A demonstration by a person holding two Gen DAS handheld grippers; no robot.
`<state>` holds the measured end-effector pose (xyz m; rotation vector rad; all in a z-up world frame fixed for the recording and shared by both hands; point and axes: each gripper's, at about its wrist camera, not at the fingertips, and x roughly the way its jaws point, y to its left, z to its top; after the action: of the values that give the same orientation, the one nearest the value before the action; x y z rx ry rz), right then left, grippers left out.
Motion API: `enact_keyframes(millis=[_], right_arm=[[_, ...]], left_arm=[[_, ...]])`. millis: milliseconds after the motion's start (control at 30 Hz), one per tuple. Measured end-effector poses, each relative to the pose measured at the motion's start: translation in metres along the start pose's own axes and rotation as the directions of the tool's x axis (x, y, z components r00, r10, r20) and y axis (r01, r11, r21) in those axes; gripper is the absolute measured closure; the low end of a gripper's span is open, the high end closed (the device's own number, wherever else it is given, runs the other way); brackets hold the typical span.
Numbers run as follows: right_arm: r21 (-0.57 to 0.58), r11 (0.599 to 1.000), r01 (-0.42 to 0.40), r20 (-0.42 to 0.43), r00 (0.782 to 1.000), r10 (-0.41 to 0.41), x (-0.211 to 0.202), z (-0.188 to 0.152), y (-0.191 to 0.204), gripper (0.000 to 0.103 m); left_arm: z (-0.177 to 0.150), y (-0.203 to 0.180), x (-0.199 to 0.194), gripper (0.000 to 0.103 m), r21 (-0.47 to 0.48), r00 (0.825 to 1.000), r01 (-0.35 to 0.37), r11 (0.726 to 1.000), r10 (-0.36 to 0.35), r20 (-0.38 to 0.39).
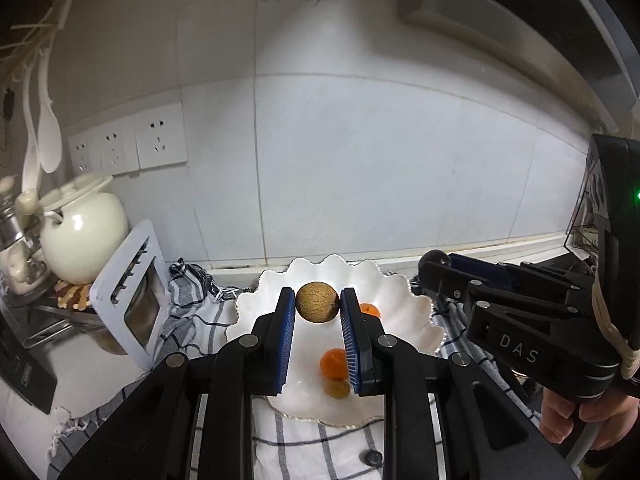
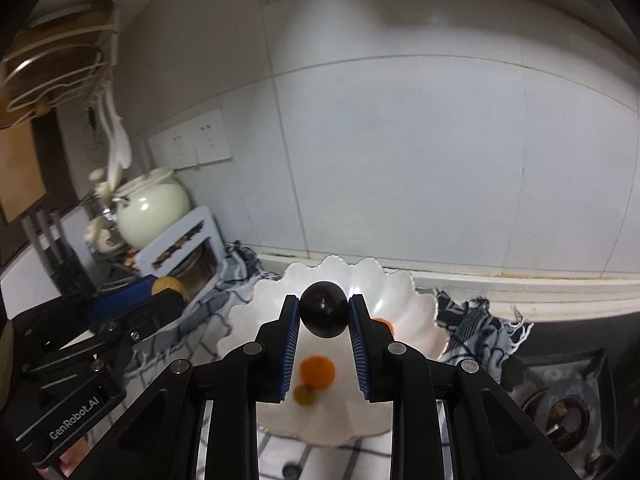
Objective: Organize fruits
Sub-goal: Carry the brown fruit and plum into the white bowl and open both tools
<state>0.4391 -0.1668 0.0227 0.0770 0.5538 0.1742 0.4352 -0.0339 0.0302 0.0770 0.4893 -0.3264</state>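
Left gripper [image 1: 317, 307] was clamped on a brown round fruit [image 1: 317, 302], the right gripper [image 2: 323, 312] on a dark glossy fruit [image 2: 323, 310]; both hung above the white scalloped plate [image 1: 404, 320]. Both fruits looked light and firm. The dark skin was probably slick, so grip across its widest part. Two orange fruits [image 1: 333, 363] and a smaller yellowish one, blurred, lay on the plate.

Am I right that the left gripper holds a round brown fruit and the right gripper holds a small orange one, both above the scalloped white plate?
Not quite. The right gripper holds a dark purple round fruit, as the right wrist view shows. The rest stands: left gripper, round brown fruit, scalloped white plate.
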Motion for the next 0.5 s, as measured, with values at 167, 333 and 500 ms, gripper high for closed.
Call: enact_keyframes(millis=[167,333,500], right_arm=[[0.014,1.0,0.017,-0.069,0.997,-0.016,0.033,0.012,-0.006,0.076],[0.032,0.999,0.002,-0.138,0.99,0.002,0.068,0.016,-0.014,0.076],[0.025,0.999,0.03,-0.214,0.977,-0.024,0.107,0.016,-0.021,0.076]], left_arm=[[0.01,0.008,0.034,0.079,-0.026,0.998,-0.014,1.0,0.012,-0.062],[0.014,0.016,0.071,0.079,-0.046,0.991,-0.002,0.999,-0.004,-0.134],[0.012,0.02,0.103,0.079,-0.048,0.98,-0.009,0.999,-0.001,-0.2]])
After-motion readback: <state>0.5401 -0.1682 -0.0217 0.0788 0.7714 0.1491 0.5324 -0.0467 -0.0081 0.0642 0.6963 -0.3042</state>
